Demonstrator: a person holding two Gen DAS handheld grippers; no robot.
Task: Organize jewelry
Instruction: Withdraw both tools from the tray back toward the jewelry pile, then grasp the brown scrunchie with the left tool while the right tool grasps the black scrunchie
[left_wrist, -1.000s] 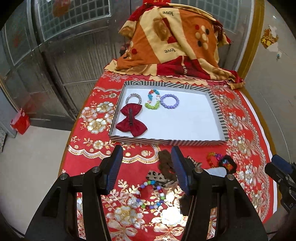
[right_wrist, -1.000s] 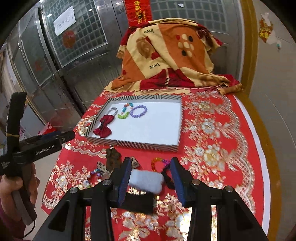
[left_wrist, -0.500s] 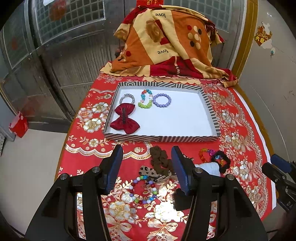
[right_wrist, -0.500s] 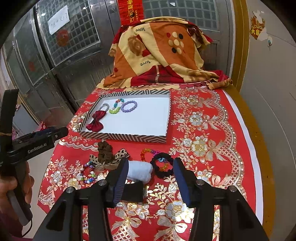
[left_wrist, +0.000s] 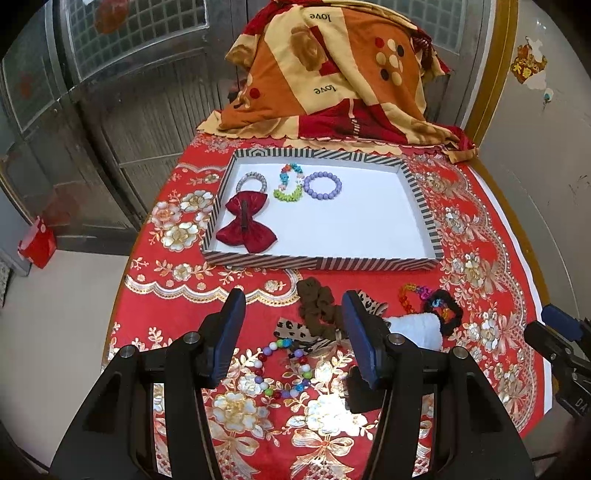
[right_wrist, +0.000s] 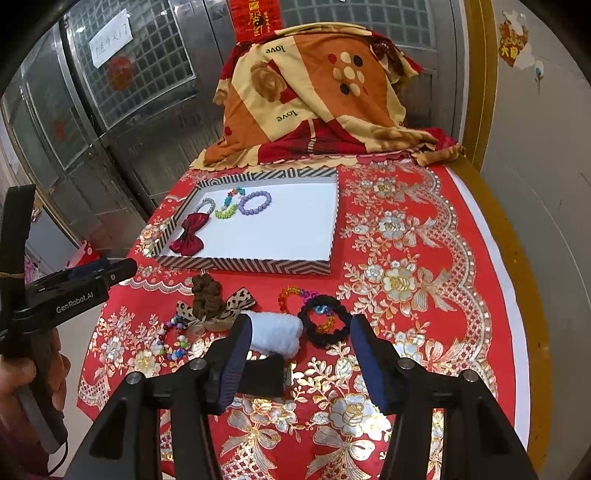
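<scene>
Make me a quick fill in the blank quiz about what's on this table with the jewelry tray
1. The red bow lies inside the striped ____.
2. The bracelet rightmost in the tray is colored ____.
3. The black scrunchie rests on the tablecloth, ____ the tray.
4. Both the left gripper and the right gripper have their jaws ____.

Missing words: tray; purple; outside; open

tablecloth (left_wrist: 480, 236) – glossy embroidered cloth | bow (left_wrist: 246, 226) – satin sheen | white scrunchie (right_wrist: 275, 332) – fluffy, matt
</scene>
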